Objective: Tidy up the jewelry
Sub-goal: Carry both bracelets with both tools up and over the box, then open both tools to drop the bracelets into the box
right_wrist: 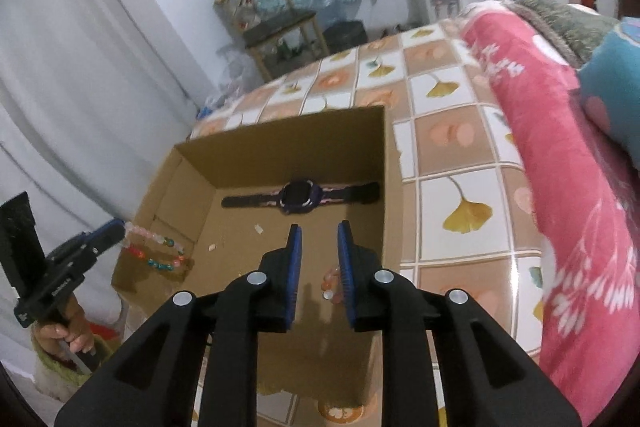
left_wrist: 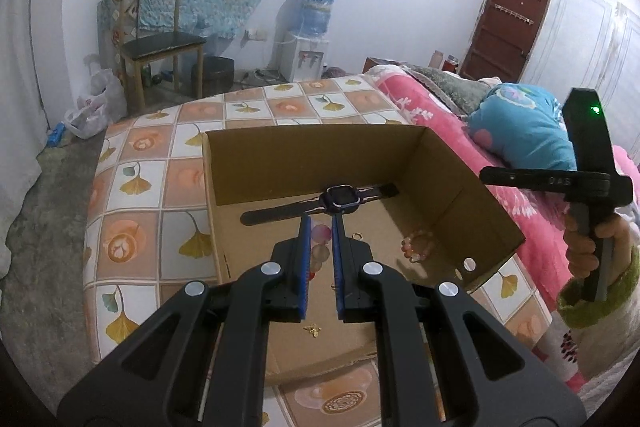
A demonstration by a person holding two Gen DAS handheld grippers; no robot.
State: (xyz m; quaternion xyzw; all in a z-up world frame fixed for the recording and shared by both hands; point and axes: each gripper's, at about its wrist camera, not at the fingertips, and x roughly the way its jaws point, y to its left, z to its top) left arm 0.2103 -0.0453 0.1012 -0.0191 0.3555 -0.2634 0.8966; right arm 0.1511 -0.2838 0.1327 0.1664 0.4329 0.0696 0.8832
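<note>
The left gripper [left_wrist: 321,223] holds a bead bracelet [right_wrist: 154,247] in narrow jaws over the cardboard box [left_wrist: 304,147] on the bed; the right gripper [right_wrist: 319,227] jaws stand slightly apart, empty, near the watch [right_wrist: 298,198].

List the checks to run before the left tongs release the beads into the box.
1. Left tongs gripping the bead strand: ok.
2. Strand hanging over the cardboard box: ok.
3. Strand clear of the watch: ok.
4. Right tongs empty, pads apart: ok.
5. Strand already touching the box floor: cannot tell.
</note>
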